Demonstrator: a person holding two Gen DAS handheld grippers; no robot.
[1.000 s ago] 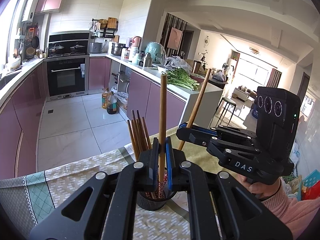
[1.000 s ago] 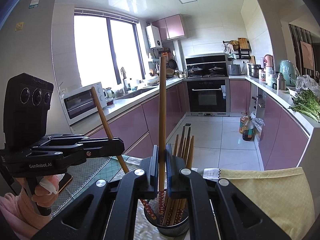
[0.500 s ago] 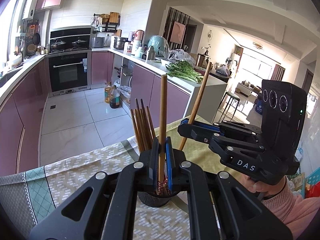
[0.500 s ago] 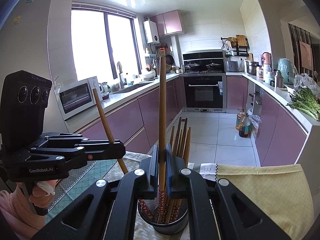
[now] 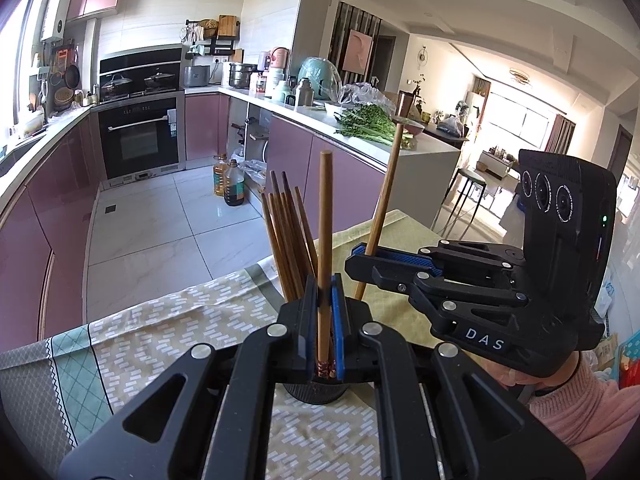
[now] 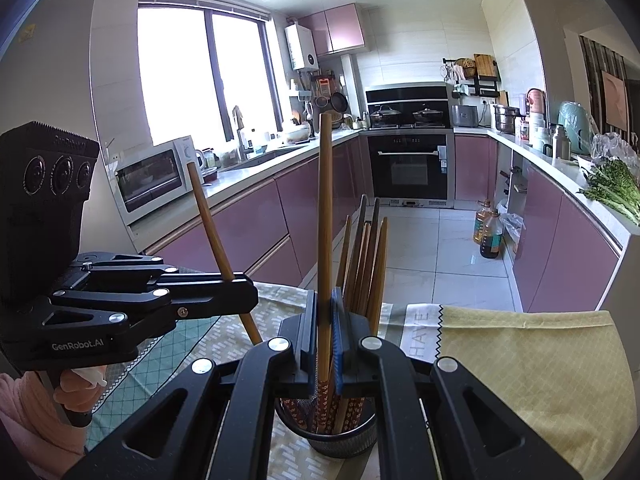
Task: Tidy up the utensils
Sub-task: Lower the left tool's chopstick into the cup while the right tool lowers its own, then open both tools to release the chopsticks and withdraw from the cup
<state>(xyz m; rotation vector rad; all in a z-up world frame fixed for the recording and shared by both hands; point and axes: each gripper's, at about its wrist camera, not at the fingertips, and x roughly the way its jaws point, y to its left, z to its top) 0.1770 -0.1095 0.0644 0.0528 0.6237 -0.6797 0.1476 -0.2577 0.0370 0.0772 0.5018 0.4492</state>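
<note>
Left wrist view, item 1: left hand-held gripper [image 5: 326, 296], jaws closed on one upright wooden chopstick [image 5: 325, 240]; the stick's patterned lower end reaches down into the holder.

Item 2: black mesh holder [image 5: 316, 394], standing on the tabletop directly under the left jaws, mostly hidden by them. It contains a bundle of brown chopsticks [image 5: 286, 236], fanned and leaning away from the camera.

Item 3: right hand-held gripper [image 5: 362, 262], entering from the right, jaws closed on a second chopstick [image 5: 384, 204] that tilts, top end to the right. Its lower end passes behind the holder's rim; whether it sits inside cannot be told from this view.

Item 4: patterned cloth [image 5: 160, 332], covering the tabletop under the holder; green-diamond border at left.

Right wrist view, item 1: right hand-held gripper [image 6: 325, 316], jaws closed on its chopstick [image 6: 325, 208], held upright, decorated tip inside the holder [image 6: 340, 440] among the other chopsticks [image 6: 366, 264].

Item 2: left hand-held gripper [image 6: 250, 294], at left, jaws closed on its chopstick [image 6: 210, 224], which slants, lower end toward the holder.

Item 3: yellow cloth [image 6: 540, 364], lying on the tabletop to the right of the holder.

Item 4: person's hand [image 6: 76, 392], lower left, gripping the left handle.
</note>
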